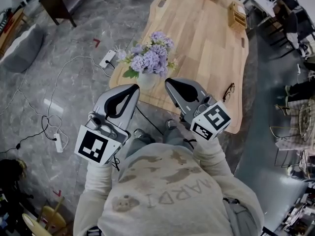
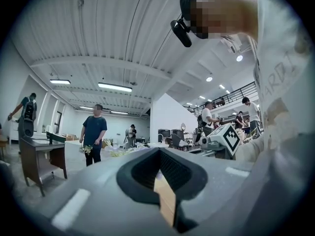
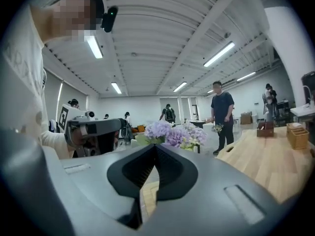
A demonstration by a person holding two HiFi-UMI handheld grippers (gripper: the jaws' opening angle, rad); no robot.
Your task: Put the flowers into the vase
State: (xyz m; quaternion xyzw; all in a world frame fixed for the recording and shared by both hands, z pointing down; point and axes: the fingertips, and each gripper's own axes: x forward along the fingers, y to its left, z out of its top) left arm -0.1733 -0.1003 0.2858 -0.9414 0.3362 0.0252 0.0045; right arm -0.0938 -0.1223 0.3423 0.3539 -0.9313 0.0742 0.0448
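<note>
A bunch of purple flowers (image 1: 151, 57) stands in a white vase (image 1: 146, 80) near the front edge of the wooden table (image 1: 206, 43). My left gripper (image 1: 133, 88) is held just left of the vase, jaws shut and empty. My right gripper (image 1: 169, 82) is just right of the vase, also shut on nothing. In the right gripper view the flowers (image 3: 173, 133) rise just beyond the closed jaw tips (image 3: 155, 146), with the left gripper (image 3: 93, 128) to their left. The left gripper view shows its jaws (image 2: 158, 150) closed, with a strip of table wood below them.
Glasses (image 1: 229, 91) lie on the table's right side, and wooden boxes (image 1: 237, 14) stand at the far end. A power strip (image 1: 107, 59) and cables lie on the floor to the left, near a grey cushion (image 1: 22, 48). Chairs stand at the right. A person (image 3: 222, 113) stands beyond the table.
</note>
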